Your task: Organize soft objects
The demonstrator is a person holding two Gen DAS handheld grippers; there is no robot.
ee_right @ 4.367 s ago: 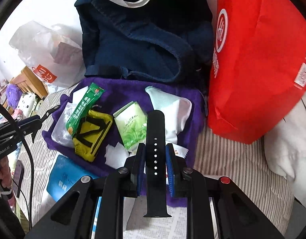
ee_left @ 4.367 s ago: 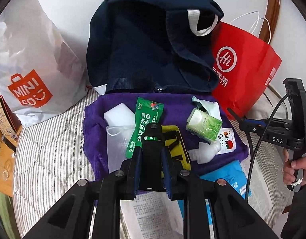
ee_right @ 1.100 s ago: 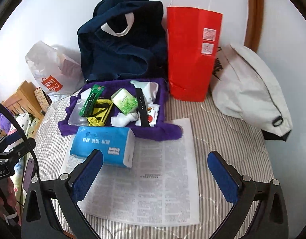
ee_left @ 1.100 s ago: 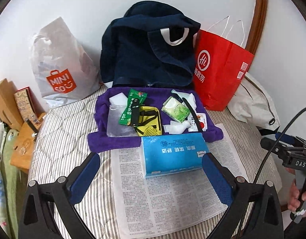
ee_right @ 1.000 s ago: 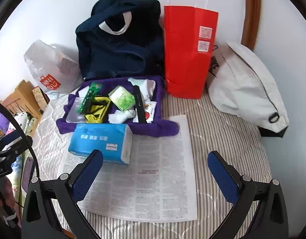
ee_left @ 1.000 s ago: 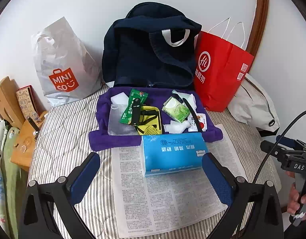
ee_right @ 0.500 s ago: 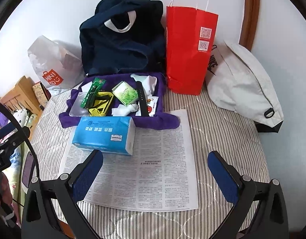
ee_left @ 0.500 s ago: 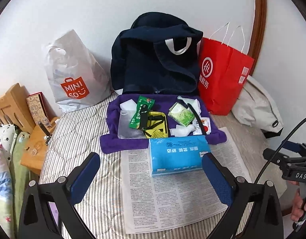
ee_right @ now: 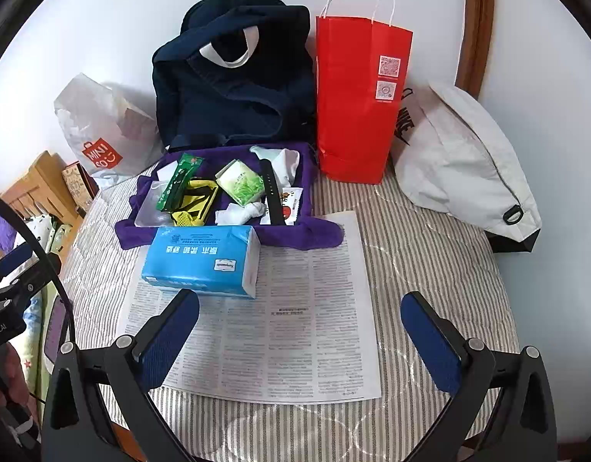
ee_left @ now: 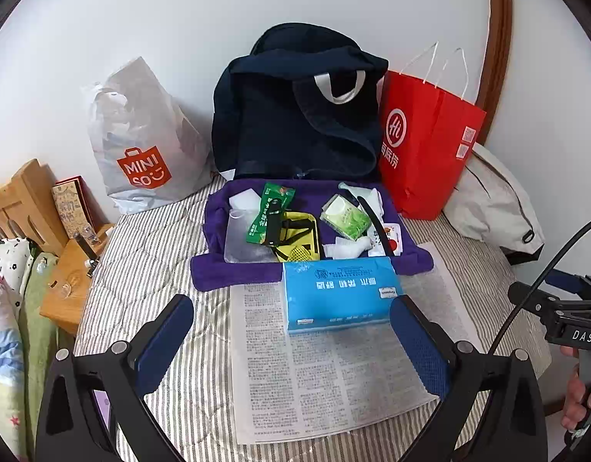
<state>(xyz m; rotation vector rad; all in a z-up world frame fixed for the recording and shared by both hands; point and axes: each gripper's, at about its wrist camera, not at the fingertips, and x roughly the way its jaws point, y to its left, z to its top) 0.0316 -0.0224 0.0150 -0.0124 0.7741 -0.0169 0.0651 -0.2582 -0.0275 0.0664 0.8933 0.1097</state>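
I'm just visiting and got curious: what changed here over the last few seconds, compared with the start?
Both grippers let go of black straps and pulled back from the purple towel. The left gripper left its strap on the green packet; the right gripper left its strap by the tissue packs. Both now hover open over the newspaper. Bags and blue tissue box stayed put.

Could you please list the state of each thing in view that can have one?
Left hand-held gripper: open, empty.
Right hand-held gripper: open, empty.
Tissue pack: lying flat on the newspaper.
Navy bag: upright, mouth open.
Red bag: upright.
Purple towel: spread out, holding small items.
Watch strap: lying on the towel.
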